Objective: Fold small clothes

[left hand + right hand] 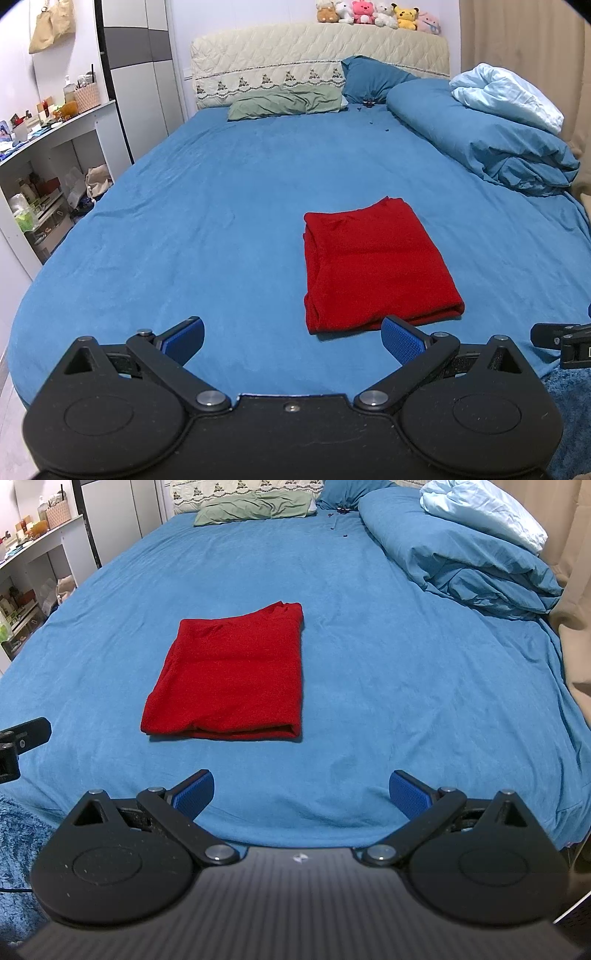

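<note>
Lying folded into a neat rectangle, the red garment (376,266) rests flat on the blue bed sheet (221,206), its thick folded edge toward the foot of the bed. Nothing lies on it or touches it, and the sheet all round it is bare. The left hand-held gripper (291,341) hovers at the foot of the bed, just short of the garment's near edge and to its left; its blue pads (184,339) are spread wide apart, released, holding nothing. The right hand-held gripper (301,794) sits at the same foot edge, short of the garment and to its right, likewise released with its pads (410,794) well apart and empty. Between each gripper and the garment there is only open sheet.

Beyond the garment, at the head of the bed, lie a green pillow (284,103) and a blue pillow (373,77) against the quilted headboard (317,48), which carries a row of plush toys (376,14). Beyond the garment and to its right, a bunched blue duvet (487,136) with a pale blue blanket (509,96) on top runs along the bed's edge. Well to the garment's left, off the bed, stands a white shelf unit (55,147) crowded with small items.
</note>
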Demonstrator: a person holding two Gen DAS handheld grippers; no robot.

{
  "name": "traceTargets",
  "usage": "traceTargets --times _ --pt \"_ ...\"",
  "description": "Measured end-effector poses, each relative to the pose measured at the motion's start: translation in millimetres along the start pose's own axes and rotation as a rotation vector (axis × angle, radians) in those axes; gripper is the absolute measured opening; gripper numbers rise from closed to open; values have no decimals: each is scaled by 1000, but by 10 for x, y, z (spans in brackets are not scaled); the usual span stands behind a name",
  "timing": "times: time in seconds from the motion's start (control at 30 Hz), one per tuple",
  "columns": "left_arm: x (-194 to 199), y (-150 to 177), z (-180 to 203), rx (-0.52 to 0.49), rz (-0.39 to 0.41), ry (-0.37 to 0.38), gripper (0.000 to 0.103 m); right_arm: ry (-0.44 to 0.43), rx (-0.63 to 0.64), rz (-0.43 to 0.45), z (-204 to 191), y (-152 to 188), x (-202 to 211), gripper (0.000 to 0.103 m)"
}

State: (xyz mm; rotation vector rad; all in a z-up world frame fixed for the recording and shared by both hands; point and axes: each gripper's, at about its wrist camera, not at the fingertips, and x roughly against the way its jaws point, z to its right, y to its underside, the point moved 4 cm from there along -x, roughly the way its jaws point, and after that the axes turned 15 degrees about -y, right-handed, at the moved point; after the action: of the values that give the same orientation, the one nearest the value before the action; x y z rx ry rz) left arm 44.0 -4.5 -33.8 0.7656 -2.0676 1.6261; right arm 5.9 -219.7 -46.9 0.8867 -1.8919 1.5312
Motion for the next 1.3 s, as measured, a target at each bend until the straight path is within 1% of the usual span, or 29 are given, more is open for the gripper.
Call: traceTargets --times 1.3 --pt "35 -13 14 1 16 2 103 11 -2 8 -78 -4 -2 103"
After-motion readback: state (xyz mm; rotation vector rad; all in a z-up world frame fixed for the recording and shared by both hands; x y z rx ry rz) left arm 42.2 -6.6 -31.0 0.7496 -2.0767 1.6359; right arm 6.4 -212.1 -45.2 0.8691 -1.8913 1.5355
